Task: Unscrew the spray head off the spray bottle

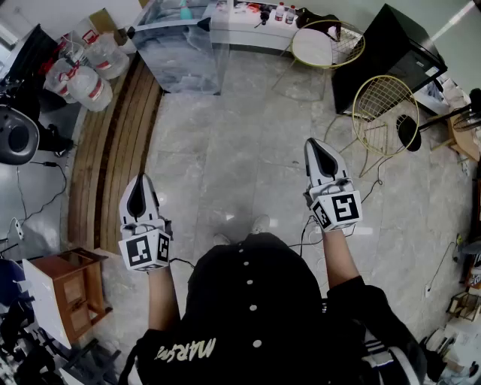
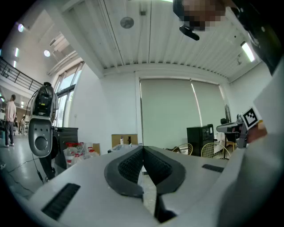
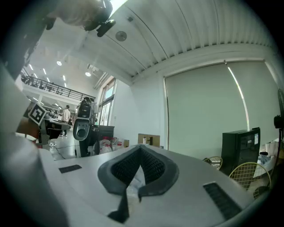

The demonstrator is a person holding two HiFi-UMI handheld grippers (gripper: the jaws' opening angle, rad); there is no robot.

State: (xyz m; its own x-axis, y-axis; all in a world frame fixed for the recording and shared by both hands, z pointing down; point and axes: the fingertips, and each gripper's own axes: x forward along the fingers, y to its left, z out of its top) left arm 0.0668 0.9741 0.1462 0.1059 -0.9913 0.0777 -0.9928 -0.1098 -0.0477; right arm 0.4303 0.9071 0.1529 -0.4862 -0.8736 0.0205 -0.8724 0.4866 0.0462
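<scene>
My left gripper (image 1: 139, 182) is held level over the marble floor at the left of the head view, its jaws shut with nothing between them; in the left gripper view (image 2: 143, 150) the ribbed pads meet. My right gripper (image 1: 317, 147) is held a little further forward at the right, also shut and empty, its pads closed together in the right gripper view (image 3: 140, 150). Small bottles (image 1: 284, 12) stand on a white table (image 1: 233, 22) far ahead. I cannot tell which of them, if any, is the spray bottle. Both grippers are well away from that table.
A clear plastic bin (image 1: 179, 45) stands ahead by the table. Wire chairs (image 1: 385, 105) and a black cabinet (image 1: 391, 56) are to the right. Large water jugs (image 1: 89, 68) and a wooden platform (image 1: 113, 143) lie to the left, with a small wooden stool (image 1: 71, 289) near my left side.
</scene>
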